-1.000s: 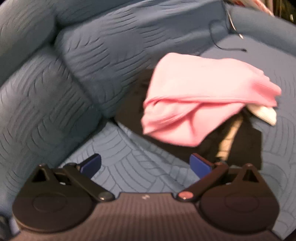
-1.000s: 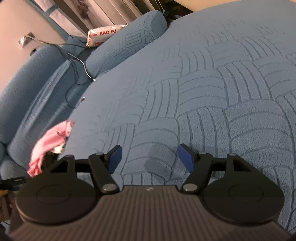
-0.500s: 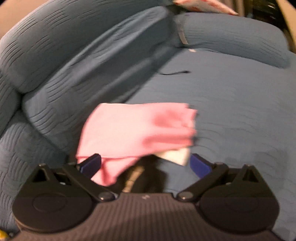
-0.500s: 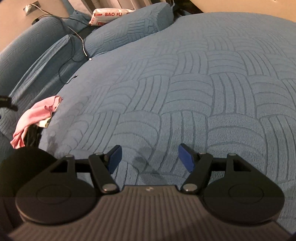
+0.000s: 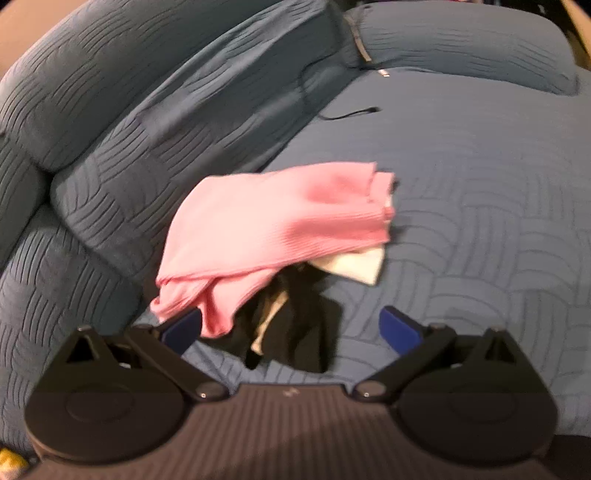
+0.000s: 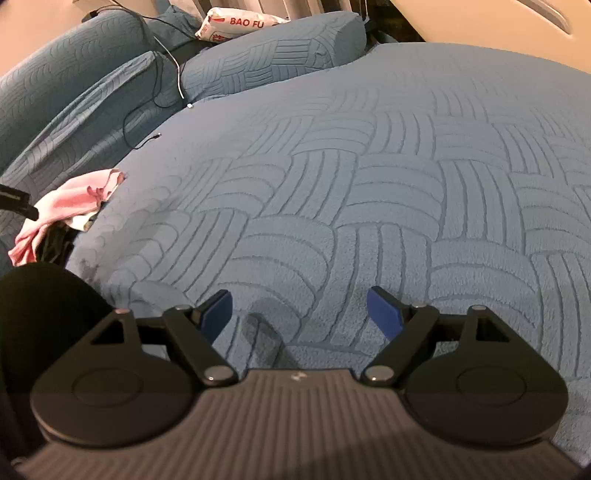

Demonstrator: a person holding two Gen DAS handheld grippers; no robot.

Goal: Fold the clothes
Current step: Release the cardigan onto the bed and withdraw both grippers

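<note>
Pink ribbed cloth [image 5: 280, 225] lies crumpled in my left view, draped over a cream piece [image 5: 354, 266] and a black garment [image 5: 295, 332] at the edge of the blue bed [image 5: 480, 184], against the quilted cushions [image 5: 129, 155]. My left tool [image 5: 291, 328] hangs above that heap, its blue pads spread wide, pinching nothing; the pink hem shows just beside the left pad. A thin black cable [image 5: 347, 114] curls on the cover behind.

From my right view, the bed's plush cover [image 6: 369, 184] shows a raised basket-weave of curved ribs. My right tool [image 6: 299, 314] is opening over bare cover, nothing between the pads. The pink cloth [image 6: 70, 199] sits far left, well apart. A white packet [image 6: 236, 26] rests behind the pillow [image 6: 280, 55].
</note>
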